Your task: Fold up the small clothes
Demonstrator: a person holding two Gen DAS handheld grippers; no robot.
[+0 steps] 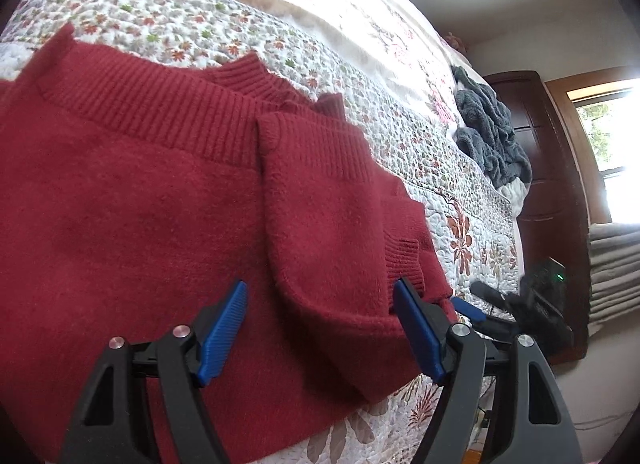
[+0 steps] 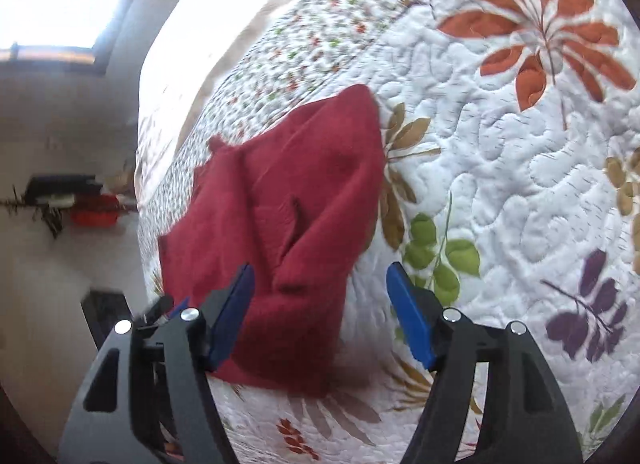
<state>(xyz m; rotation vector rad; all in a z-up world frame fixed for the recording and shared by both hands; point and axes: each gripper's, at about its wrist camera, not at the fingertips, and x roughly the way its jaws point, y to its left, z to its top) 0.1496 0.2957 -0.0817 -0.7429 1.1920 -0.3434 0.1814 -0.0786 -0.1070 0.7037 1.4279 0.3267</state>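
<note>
Both grippers, left and right, have fingers spread, empty; I judge the sweater soft and limp, best pinched at its near folded edge.

Your count, both views: one red sweater, two ribbed cuffs showing on it. One floral quilt beneath. One grey fleece heap at far edge. Your two grippers: left, right; two blue pads each, jaws apart.
</note>
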